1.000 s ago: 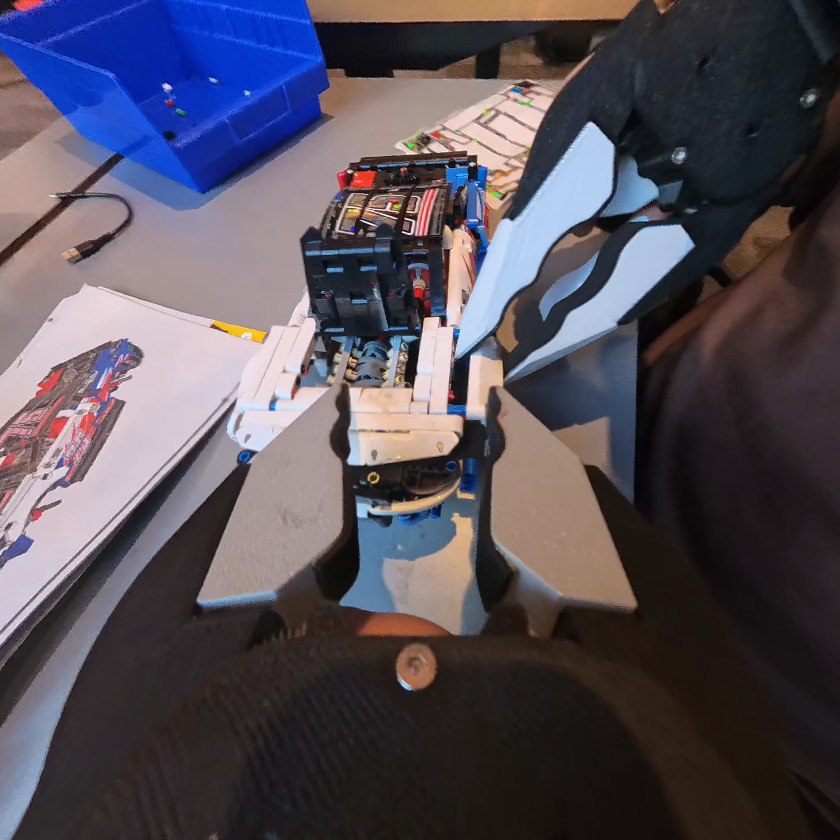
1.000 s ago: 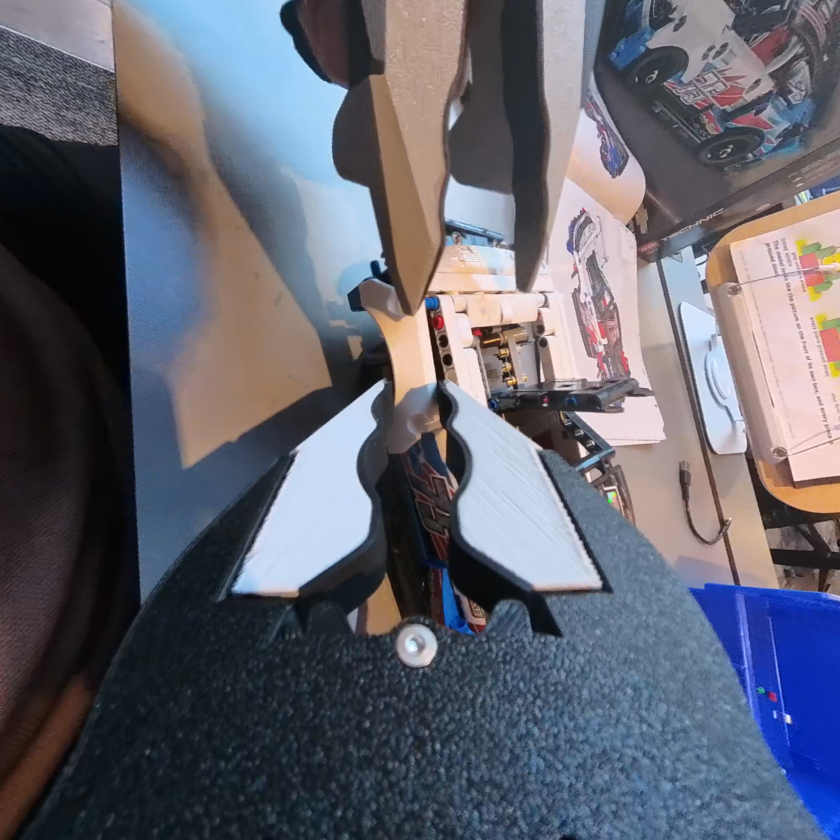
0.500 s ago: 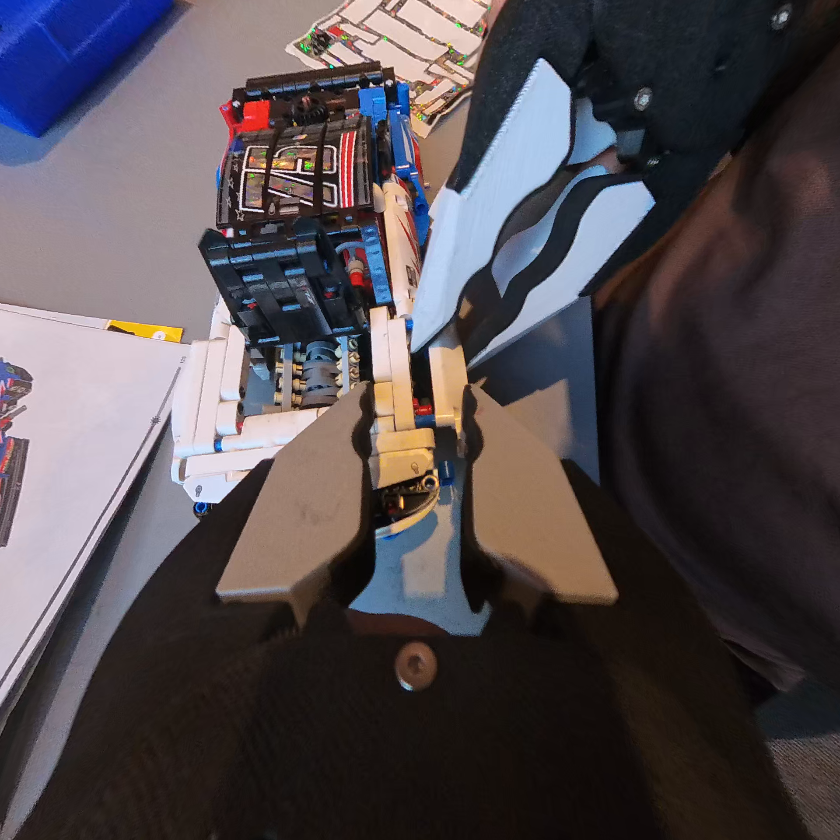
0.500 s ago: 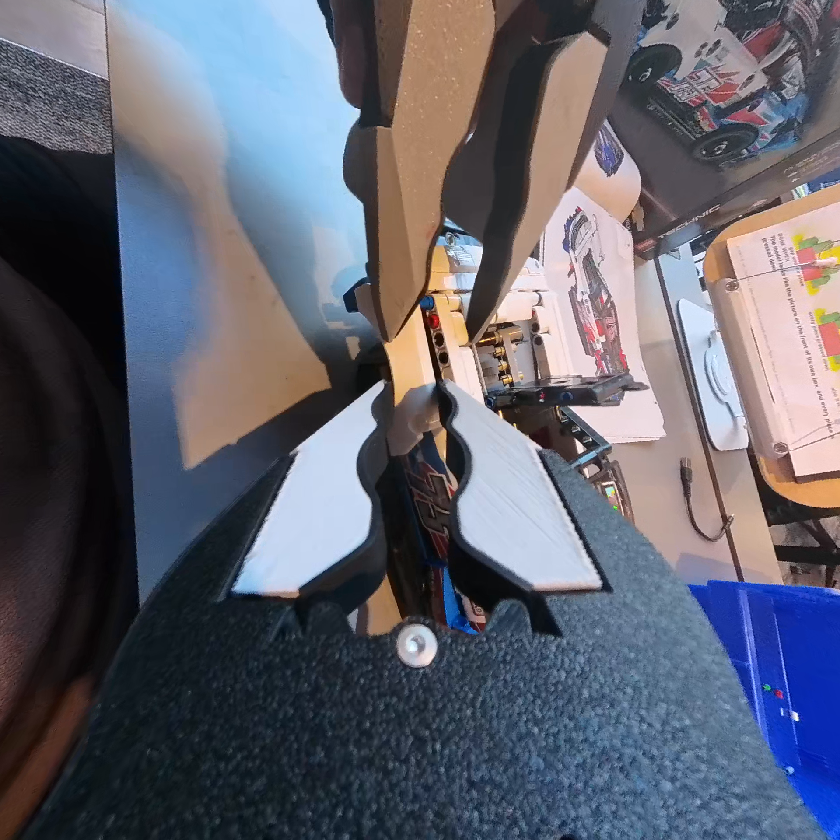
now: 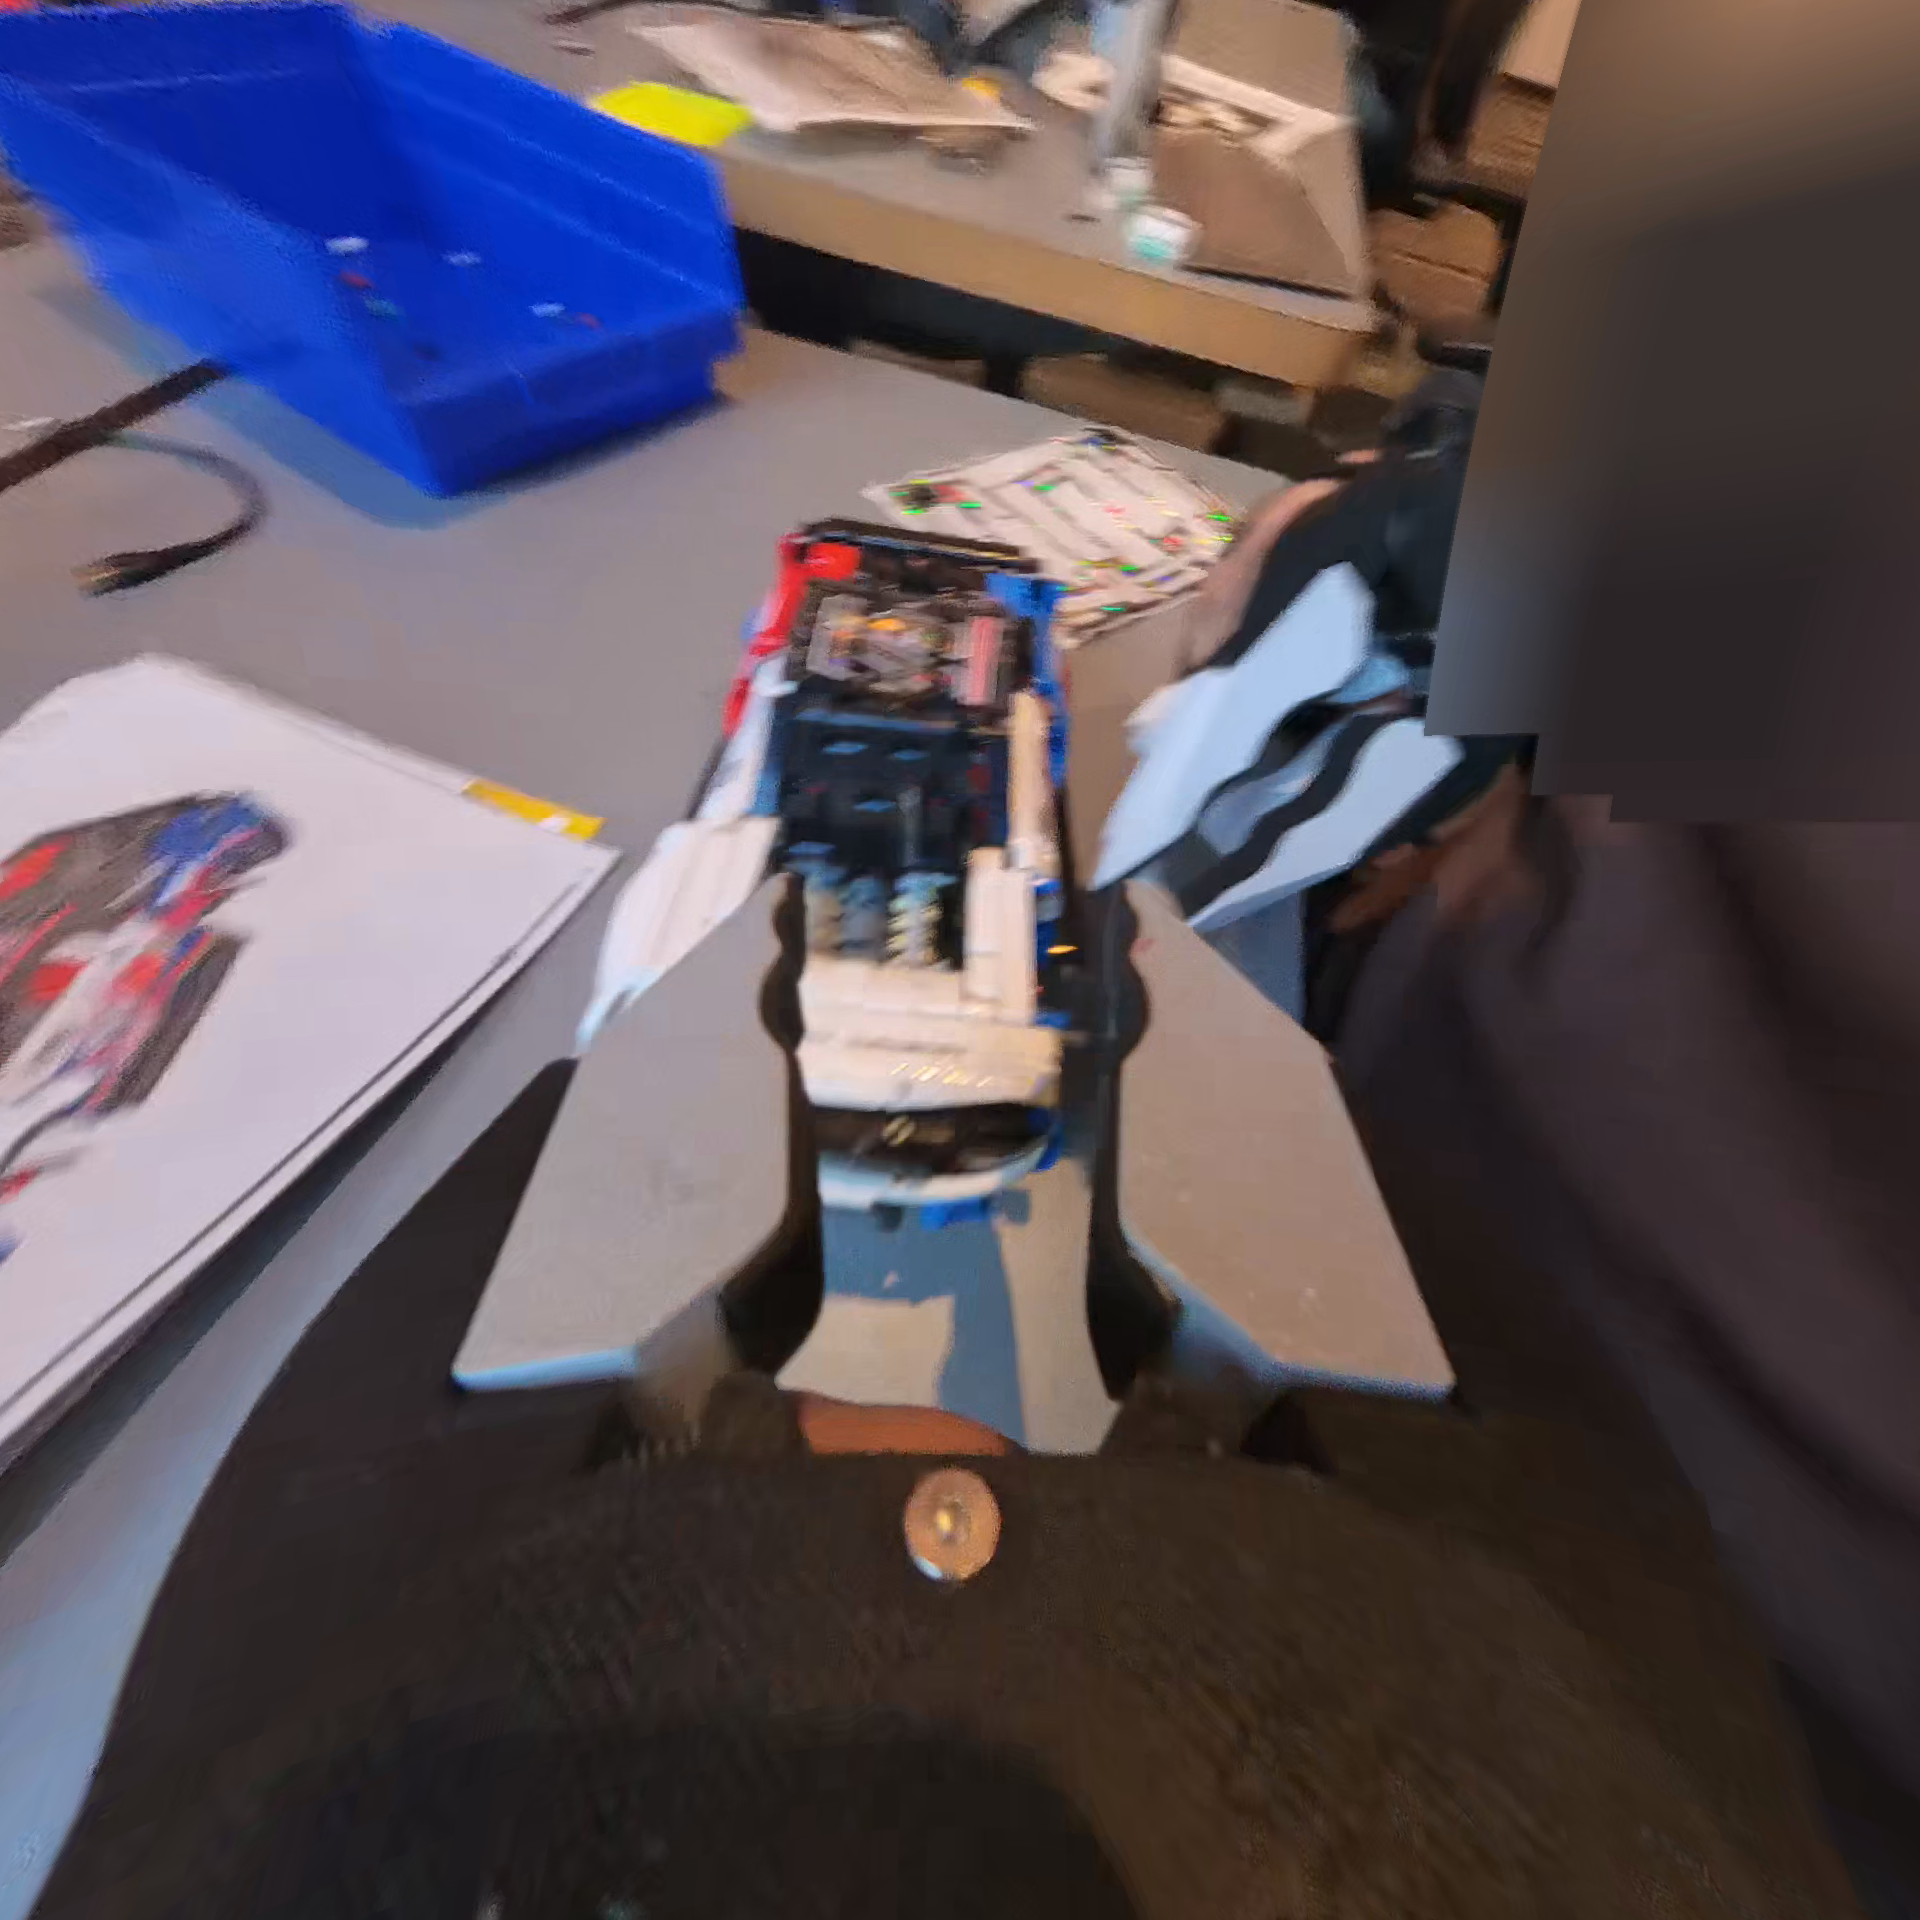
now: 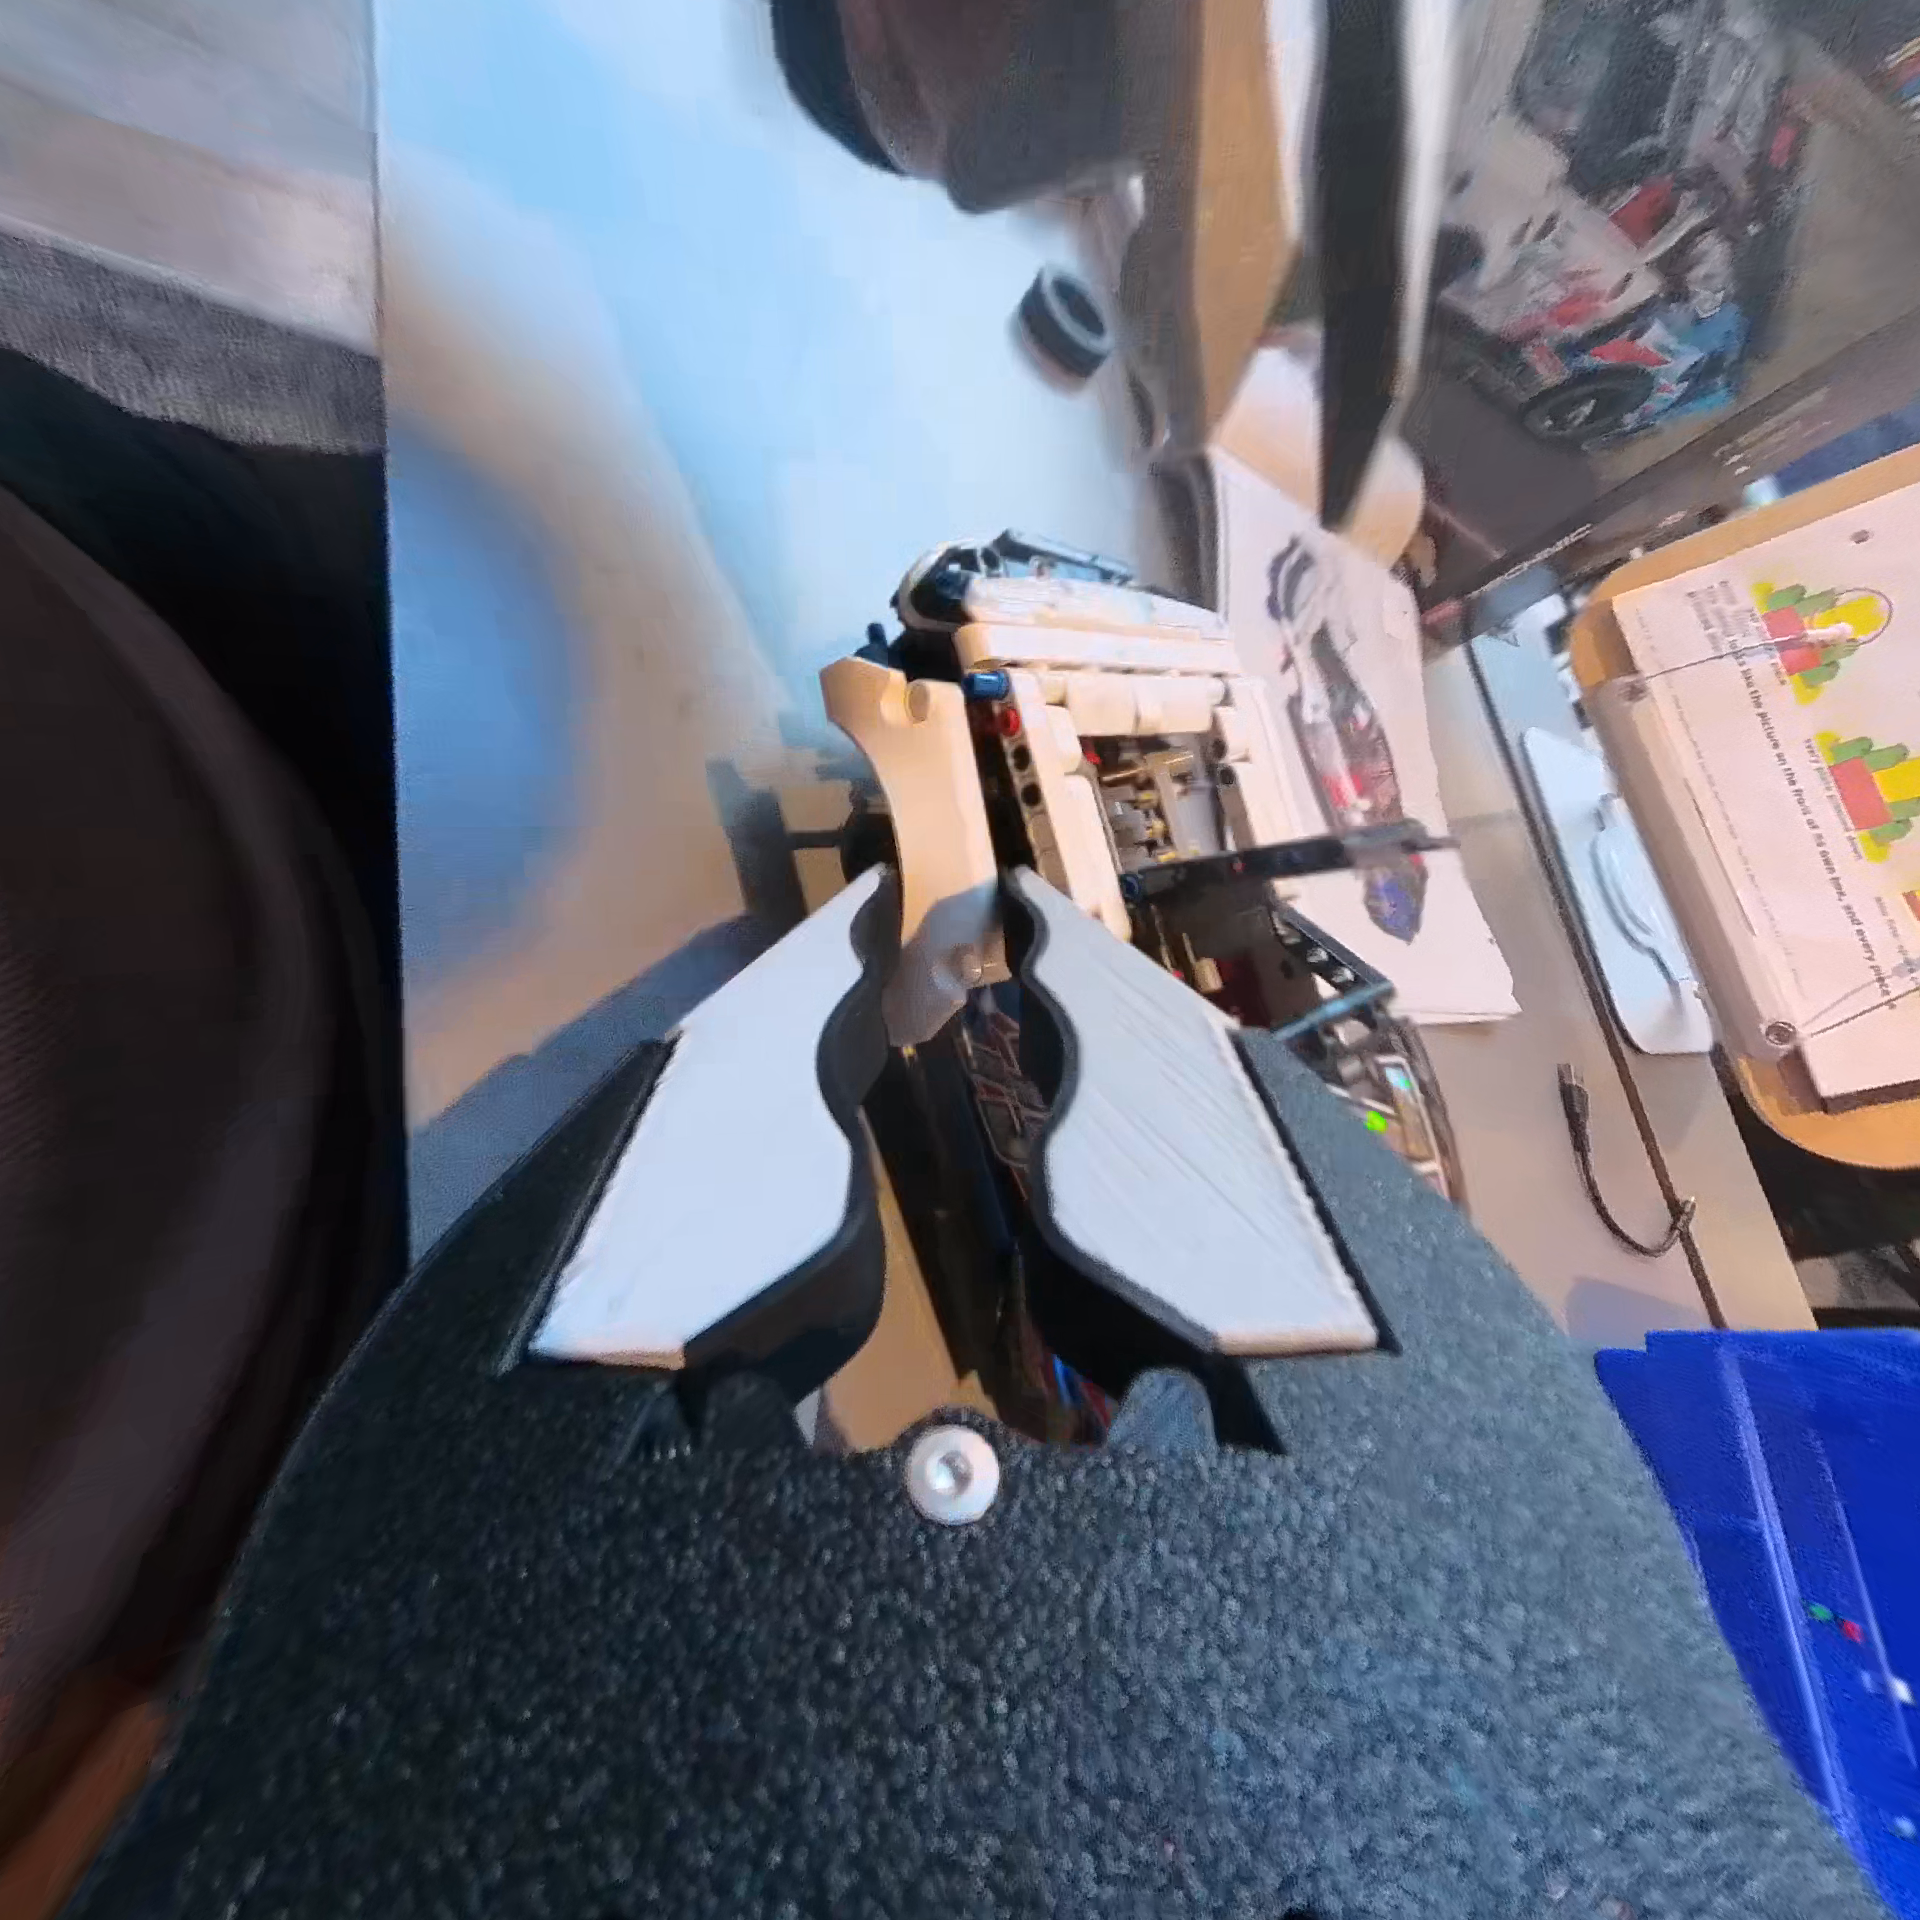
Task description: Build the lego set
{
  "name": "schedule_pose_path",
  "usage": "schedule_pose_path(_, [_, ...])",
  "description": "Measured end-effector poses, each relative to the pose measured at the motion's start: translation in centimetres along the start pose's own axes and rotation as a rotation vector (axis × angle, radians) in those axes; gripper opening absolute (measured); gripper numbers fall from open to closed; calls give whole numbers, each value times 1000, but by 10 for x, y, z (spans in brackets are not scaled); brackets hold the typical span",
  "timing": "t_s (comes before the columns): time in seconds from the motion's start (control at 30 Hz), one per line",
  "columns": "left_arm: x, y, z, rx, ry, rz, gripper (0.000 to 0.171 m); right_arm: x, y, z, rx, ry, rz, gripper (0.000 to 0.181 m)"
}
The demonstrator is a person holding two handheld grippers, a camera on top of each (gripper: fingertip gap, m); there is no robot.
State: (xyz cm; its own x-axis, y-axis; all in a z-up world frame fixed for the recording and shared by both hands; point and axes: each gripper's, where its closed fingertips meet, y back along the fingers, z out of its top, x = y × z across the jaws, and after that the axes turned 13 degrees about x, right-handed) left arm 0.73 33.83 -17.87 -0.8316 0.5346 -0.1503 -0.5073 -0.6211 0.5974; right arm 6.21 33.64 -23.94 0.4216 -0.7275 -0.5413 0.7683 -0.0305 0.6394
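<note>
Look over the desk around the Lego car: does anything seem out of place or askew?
One loose black tyre lies alone on the table, apart from the car. The blue bin sits tilted. Otherwise nothing stands out.

lego car (image 5: pixel 914 831): glossy plastic, shiny sticker on top. left gripper (image 5: pixel 940 997) fingers matt grey, smooth-ish; right gripper (image 6: pixel 951 935) body rough grainy black plastic w/ metal screw. bin (image 5: pixel 395 260) at bench far-left corner glossy blue plastic. manual (image 5: pixel 208 935) paper. bench (image 5: pixel 468 613) matt grey.
</note>
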Motion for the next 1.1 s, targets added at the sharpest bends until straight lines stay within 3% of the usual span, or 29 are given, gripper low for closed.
schedule_pose_path(0.07, [22, 12, -18, 11, 101, 82, 80, -12, 24, 0, -91, -67, -28, 19])
schedule_pose_path(0.13, [32, 16, -37, -14, 244, 75, 83, -45, 54, -15, -173, -245, -71, 19])
schedule_pose_path(0.23, [31, 6, -59, -62, 453, -39, 84, -112, 82, -81, -186, -623, -102, 19])
schedule_pose_path(0.33, [28, -8, -74, -48, 564, -105, 85, -141, 81, -151, -156, -1002, 66, 18])
schedule_pose_path(0.43, [16, -16, -75, -42, 616, -186, 90, -132, 70, -178, -162, -1180, 303, 18])
schedule_pose_path(0.57, [19, -21, -73, -60, 708, -243, 85, -113, 53, -185, -129, -1209, 408, 18])
schedule_pose_path(0.63, [19, -22, -67, -80, 732, -285, 71, -108, 43, -189, -88, -1191, 404, 18])
schedule_pose_path(0.83, [13, -22, -63, -30, 718, -207, 78, -107, 37, -184, -111, -1169, 430, 19])
schedule_pose_path(1.1, [1, -15, -53, -54, 719, -175, 78, -106, 36, -183, -128, -1154, 429, 18])
